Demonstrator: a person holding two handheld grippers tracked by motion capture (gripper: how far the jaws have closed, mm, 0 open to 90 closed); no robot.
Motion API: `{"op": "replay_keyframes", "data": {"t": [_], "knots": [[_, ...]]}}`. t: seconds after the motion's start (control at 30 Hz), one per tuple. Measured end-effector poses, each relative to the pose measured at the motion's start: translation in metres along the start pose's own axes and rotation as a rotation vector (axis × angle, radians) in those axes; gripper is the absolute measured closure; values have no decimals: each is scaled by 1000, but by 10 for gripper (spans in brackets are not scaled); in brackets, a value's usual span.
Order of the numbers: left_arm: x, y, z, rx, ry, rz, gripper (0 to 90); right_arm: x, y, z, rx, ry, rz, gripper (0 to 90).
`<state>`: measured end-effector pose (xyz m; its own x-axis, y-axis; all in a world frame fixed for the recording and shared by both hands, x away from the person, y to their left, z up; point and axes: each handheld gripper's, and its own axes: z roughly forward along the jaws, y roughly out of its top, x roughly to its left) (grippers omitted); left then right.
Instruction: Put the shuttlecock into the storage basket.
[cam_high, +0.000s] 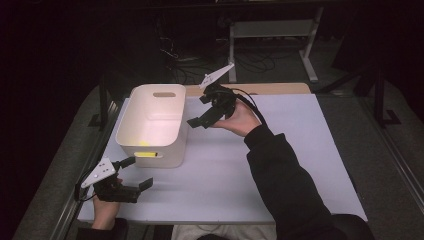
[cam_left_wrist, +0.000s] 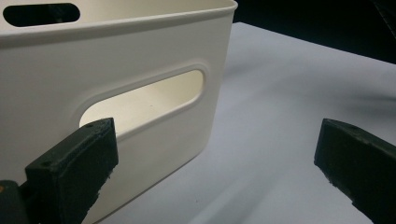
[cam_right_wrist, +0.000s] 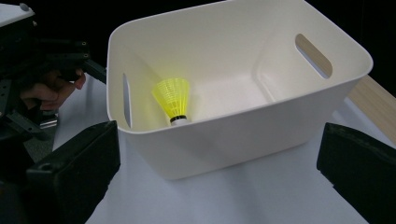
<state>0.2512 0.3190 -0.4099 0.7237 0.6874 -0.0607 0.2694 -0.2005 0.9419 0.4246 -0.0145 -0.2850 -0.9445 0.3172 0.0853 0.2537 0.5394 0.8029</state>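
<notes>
A white plastic bin (cam_high: 152, 125) with handle slots stands on the left half of the table. Inside it, against the near wall, a yellow shuttlecock (cam_right_wrist: 173, 99) stands on its cork; it shows as a yellow spot (cam_high: 144, 144) in the high view. My right gripper (cam_high: 198, 111) hovers open just outside the bin's right wall, jaws pointing toward it (cam_right_wrist: 219, 161). Near the bin's front left corner my left gripper (cam_high: 138, 173) is held low and open. In its own view (cam_left_wrist: 215, 154) its jaws frame the bin's front handle slot (cam_left_wrist: 140, 100) and bare table.
The pale table top (cam_high: 290, 150) spreads wide to the right of the bin. A wooden strip (cam_high: 265, 88) runs along its far edge. Beyond it are a metal stand (cam_high: 272, 35) and cables on a dark floor. A person's hand holds the left gripper (cam_right_wrist: 56, 70).
</notes>
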Motion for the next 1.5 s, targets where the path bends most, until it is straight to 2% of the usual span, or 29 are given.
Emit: {"op": "replay_keyframes", "data": {"t": [0.27, 0.87, 1.5], "knots": [[0, 0, 0, 2, 4, 1, 0, -3, -8, -13, -10, -25, 10, 0], [0, 0, 0, 5, 5, 1, 0, -3, -24, -31, -2, -59, 21, 0], [0, -1, 0, 10, 8, 2, 0, -7, -65, -55, -29, -97, 63, 0]]}}
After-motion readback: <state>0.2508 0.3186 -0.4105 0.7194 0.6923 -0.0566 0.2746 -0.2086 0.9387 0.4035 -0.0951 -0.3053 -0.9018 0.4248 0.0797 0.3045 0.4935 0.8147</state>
